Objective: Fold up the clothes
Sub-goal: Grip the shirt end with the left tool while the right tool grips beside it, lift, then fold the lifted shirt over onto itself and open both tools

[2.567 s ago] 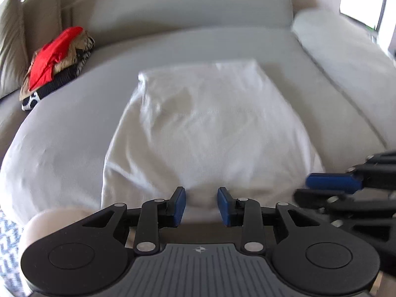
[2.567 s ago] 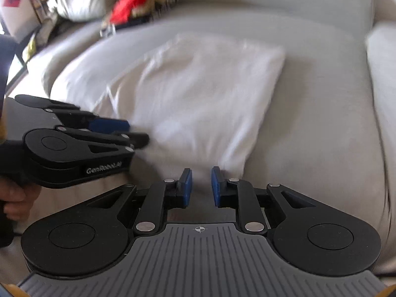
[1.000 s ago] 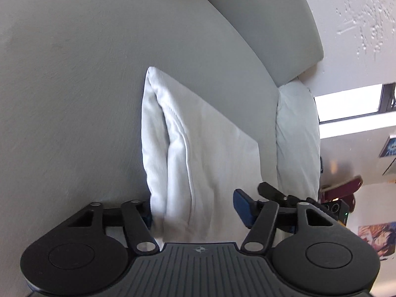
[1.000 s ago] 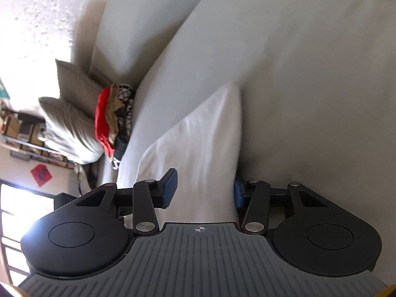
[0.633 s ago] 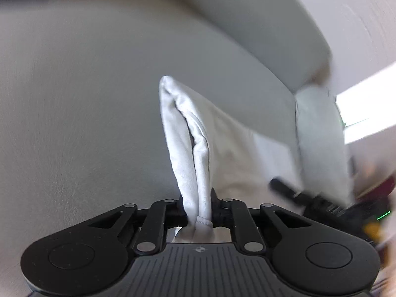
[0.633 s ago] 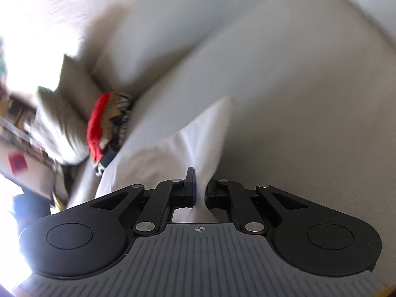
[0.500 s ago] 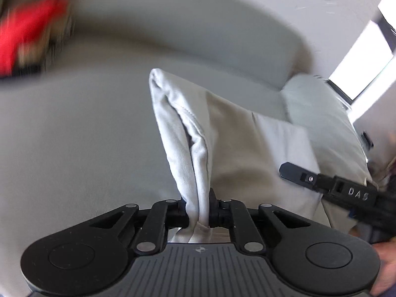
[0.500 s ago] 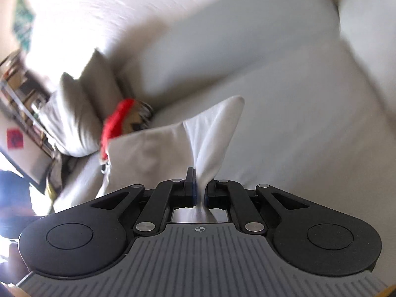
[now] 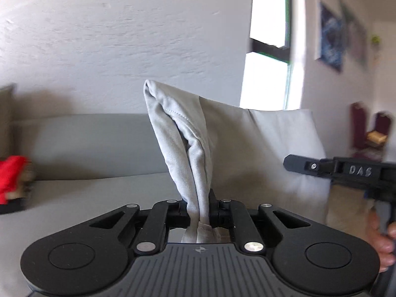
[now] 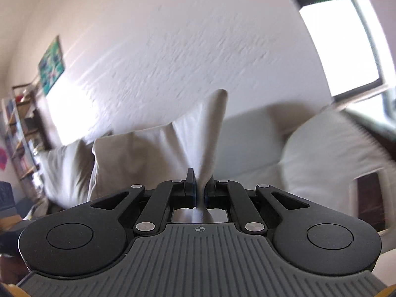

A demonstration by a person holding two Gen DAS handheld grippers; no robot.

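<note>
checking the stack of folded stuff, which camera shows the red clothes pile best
The left wrist view: the red clothes pile sits at its left edge on the sofa, blurred and partly cut off. The right wrist view does not show it; the white garment held up covers that side.

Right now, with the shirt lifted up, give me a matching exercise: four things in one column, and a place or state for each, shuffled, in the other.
Things
1. white garment
2. left gripper
3. red clothing
4. window

Places or states
A. at the far left on the sofa
B. bright, in the wall on the right
C. held up, hanging between both grippers
D. shut on a bunched edge of cloth

Pairs: 1-C, 2-D, 3-A, 4-B
</note>
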